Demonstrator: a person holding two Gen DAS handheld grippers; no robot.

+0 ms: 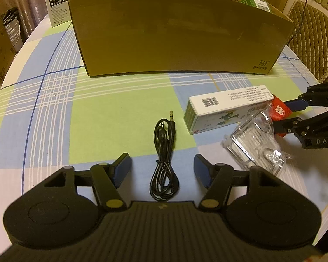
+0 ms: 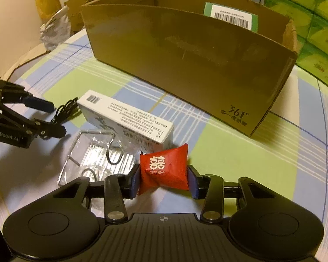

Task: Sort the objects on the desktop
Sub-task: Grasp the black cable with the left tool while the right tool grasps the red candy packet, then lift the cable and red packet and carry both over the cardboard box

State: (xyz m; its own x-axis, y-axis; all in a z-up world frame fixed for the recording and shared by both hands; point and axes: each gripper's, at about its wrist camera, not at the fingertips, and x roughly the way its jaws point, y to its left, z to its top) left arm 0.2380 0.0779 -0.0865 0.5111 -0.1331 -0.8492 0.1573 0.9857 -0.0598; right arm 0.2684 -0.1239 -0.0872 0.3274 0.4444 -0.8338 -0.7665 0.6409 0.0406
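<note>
My right gripper (image 2: pixel 164 175) is shut on a red candy packet (image 2: pixel 164 170) with white characters, held just above the checked tablecloth; it also shows in the left wrist view (image 1: pixel 281 111). My left gripper (image 1: pixel 163 168) is open, its fingers either side of a coiled black audio cable (image 1: pixel 164 150), which also shows in the right wrist view (image 2: pixel 65 110). A white medicine box (image 1: pixel 227 107) lies right of the cable, with a clear plastic package (image 1: pixel 253 144) in front of it. A large open cardboard box (image 1: pixel 179 35) stands behind.
A green-and-white carton (image 2: pixel 231 17) stands inside the cardboard box (image 2: pixel 196 65). Green tissue packs (image 2: pixel 317 32) are stacked at the right. A woven chair back (image 1: pixel 314 37) and wall sockets stand past the table's right edge. More boxes sit at the far left.
</note>
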